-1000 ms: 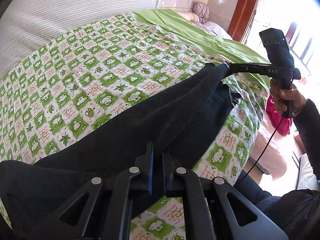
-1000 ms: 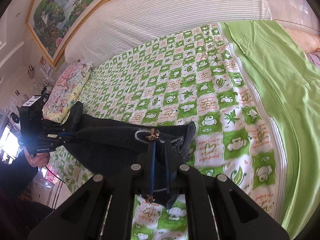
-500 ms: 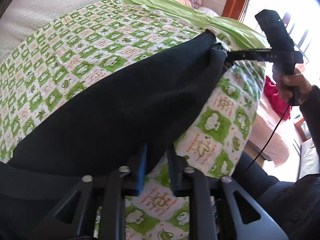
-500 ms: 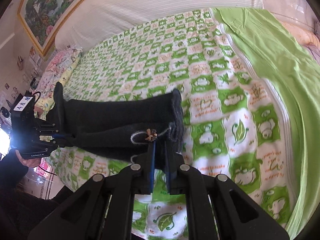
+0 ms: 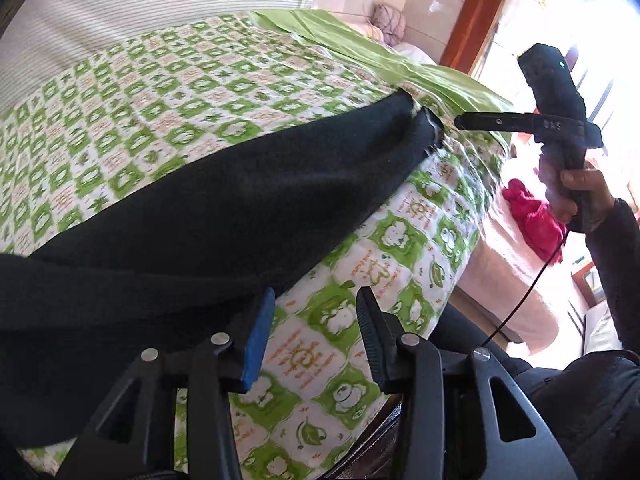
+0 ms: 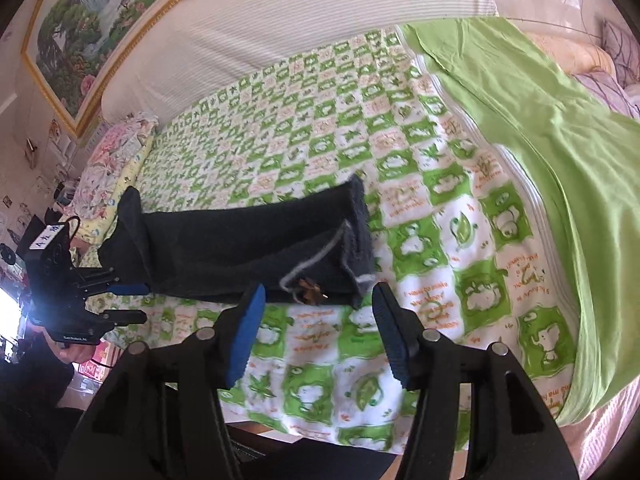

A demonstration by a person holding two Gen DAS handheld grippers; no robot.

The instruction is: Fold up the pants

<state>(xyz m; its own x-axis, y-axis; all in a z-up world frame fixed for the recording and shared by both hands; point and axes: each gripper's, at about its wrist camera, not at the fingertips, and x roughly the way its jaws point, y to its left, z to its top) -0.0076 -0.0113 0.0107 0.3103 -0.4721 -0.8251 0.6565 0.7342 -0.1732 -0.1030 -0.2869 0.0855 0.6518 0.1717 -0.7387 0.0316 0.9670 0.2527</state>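
The black pants (image 5: 224, 208) lie flat in a long band along the near edge of the bed, also seen as black pants (image 6: 240, 248) in the right wrist view. My left gripper (image 5: 315, 296) sits just off their waist end with its jaws opening; only quilt shows between the pads. My right gripper (image 6: 318, 292) hovers just short of the hem end, jaws opening, pads off the cloth. A small brown tag (image 6: 310, 295) pokes out at that end. From each side the other tool shows: the right gripper (image 5: 458, 121) and the left gripper (image 6: 140, 302).
The green-and-white patterned quilt (image 6: 360, 132) covers the bed, with a plain green sheet (image 6: 540, 128) to its right. A striped headboard cushion (image 6: 320, 24) runs along the back and a floral pillow (image 6: 108, 160) lies far left. A red cloth (image 5: 532, 220) lies beyond the bed's edge.
Both grippers were shut on the pants' ends and holding them up. They have let go, opened, and drawn back toward the bed's edge. The pants now rest on the quilt.
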